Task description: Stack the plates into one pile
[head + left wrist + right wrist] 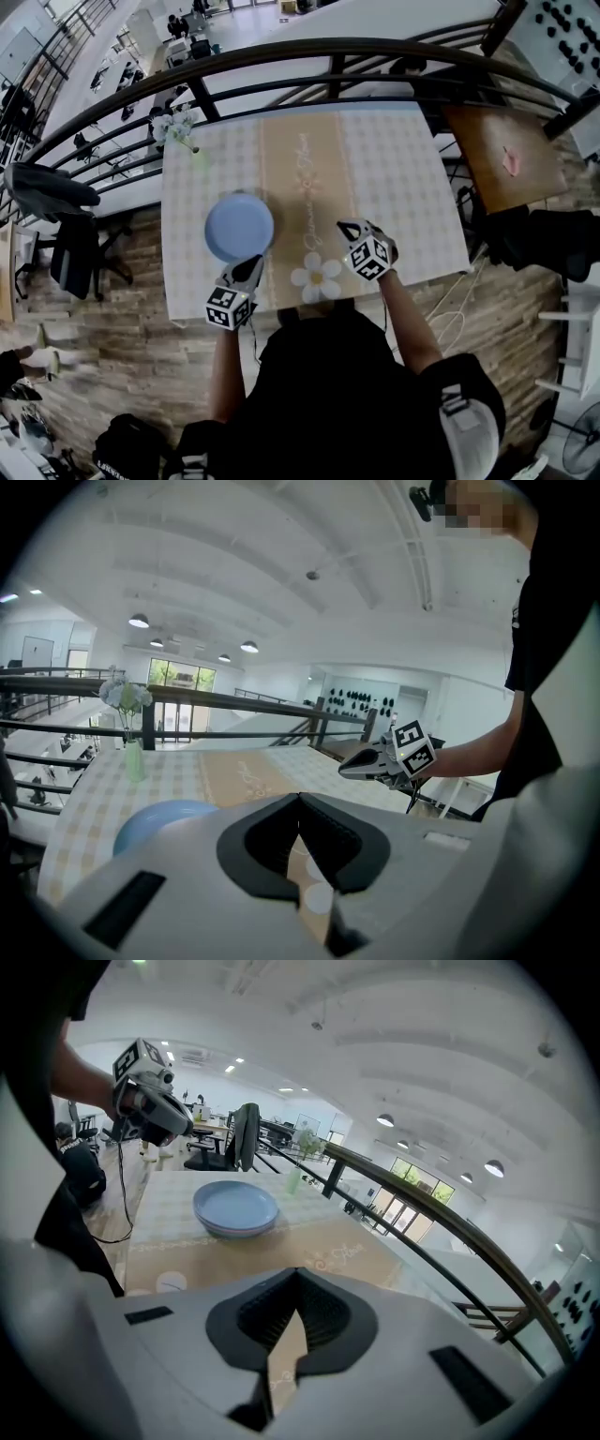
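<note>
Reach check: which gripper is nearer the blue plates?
Left. The left gripper is at the near rim of the blue plate pile; the right gripper is apart, off to its right.

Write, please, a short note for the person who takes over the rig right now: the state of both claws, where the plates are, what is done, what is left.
Left claw: shut, empty, held over the near edge of the table, close to the pile.
Right claw: shut, empty, over the table's middle, apart from the pile.
Things: the blue plates sit in one pile on the table's left half; no loose plate shows.
Done: the stacking looks finished.
Left: probably nothing; perhaps check that the pile sits straight.
</note>
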### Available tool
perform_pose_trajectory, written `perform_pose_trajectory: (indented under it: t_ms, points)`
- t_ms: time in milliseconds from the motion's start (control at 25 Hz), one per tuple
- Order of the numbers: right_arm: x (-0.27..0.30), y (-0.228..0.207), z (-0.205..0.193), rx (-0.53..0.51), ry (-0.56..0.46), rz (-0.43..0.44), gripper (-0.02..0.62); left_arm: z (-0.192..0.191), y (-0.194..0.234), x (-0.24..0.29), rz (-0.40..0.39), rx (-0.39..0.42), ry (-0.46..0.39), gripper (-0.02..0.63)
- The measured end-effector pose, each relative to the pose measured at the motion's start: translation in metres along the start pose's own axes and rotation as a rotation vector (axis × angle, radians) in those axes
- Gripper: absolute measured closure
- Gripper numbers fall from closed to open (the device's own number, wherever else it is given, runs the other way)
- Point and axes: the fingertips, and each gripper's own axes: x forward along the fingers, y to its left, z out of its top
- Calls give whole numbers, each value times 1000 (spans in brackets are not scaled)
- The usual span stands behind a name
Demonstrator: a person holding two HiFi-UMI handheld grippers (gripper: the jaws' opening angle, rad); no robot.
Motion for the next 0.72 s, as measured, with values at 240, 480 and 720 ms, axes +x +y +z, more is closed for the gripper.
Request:
perform_pose_trajectory:
  t_ms: [240,480,720]
  points:
    - [-6,-18,0,-9,-25,2,598,13,-11,18,17,5,-14,604]
    - [-9,-28,-3,-6,-55,11,598,18,-18,32,31,9,-25,604]
    - [-14,-31,-13,10,-69,32,598,25,-29,44,32,16,-17,604]
